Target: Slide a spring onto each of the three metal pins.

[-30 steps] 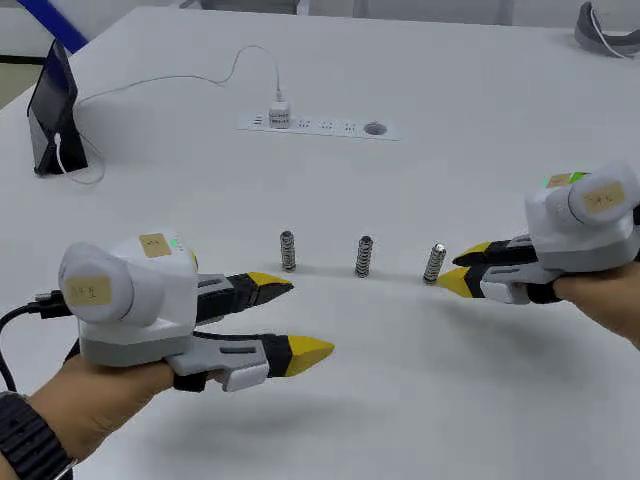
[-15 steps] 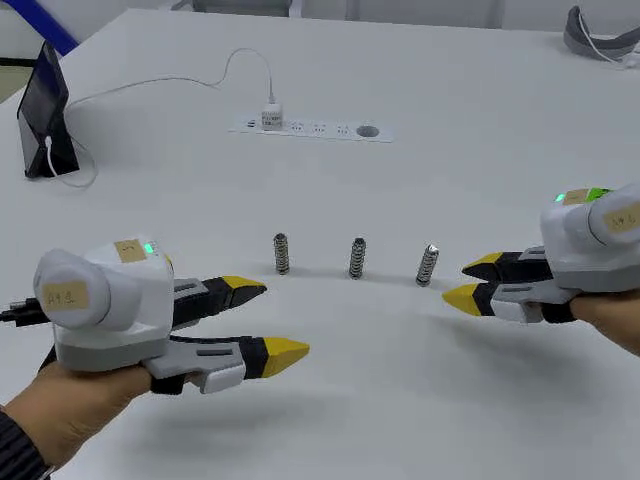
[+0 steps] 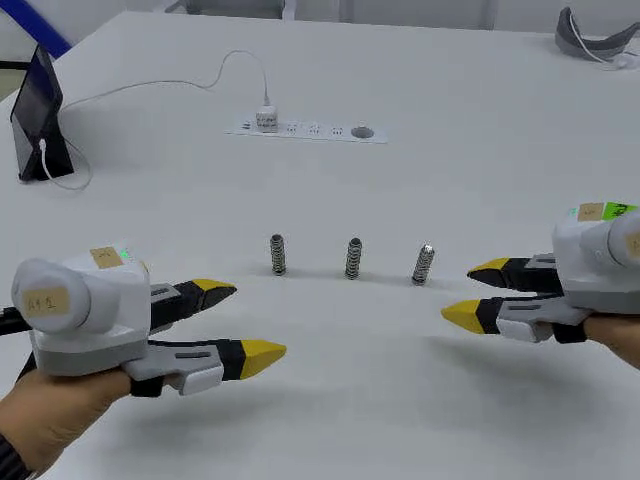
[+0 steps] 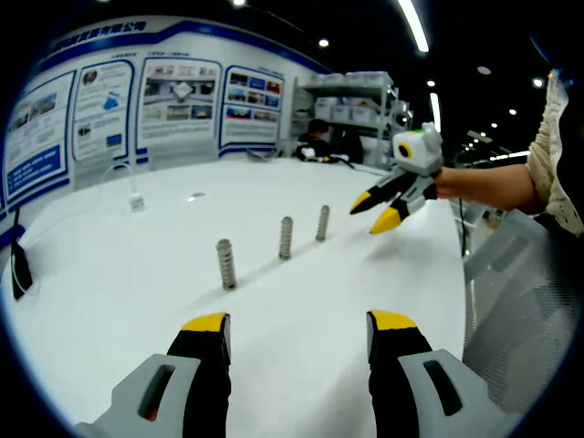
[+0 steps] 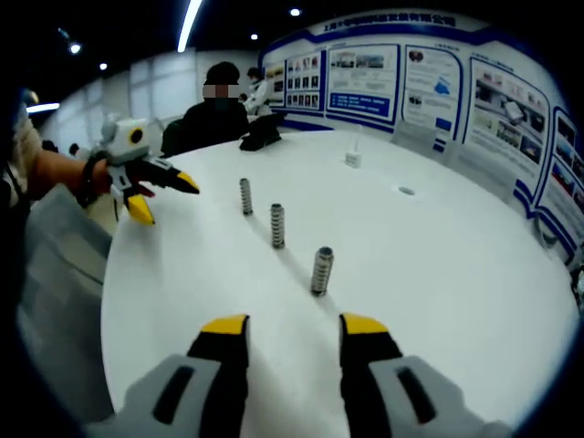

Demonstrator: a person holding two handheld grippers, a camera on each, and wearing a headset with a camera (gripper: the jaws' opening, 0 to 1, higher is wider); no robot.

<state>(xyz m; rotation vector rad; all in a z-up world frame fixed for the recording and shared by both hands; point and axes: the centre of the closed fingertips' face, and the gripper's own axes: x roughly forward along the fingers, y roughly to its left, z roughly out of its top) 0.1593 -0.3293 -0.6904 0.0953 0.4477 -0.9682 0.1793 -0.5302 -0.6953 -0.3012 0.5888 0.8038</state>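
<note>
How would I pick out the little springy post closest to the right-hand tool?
On the white table, in front of the white power strip, three spring-covered pins stand in a row. The end pin nearest the right gripper is yours; unlike its upright neighbours, it leans slightly.

The right gripper (image 3: pixel 465 290) runs off the head view's right edge at its rear, as does a grey object (image 3: pixel 592 36) at the far corner. Coils of the 3 springs (image 3: pixel 353 258) hide whatever stands inside them. Text on the wall posters (image 4: pixel 173 96) is too small to read.
</note>
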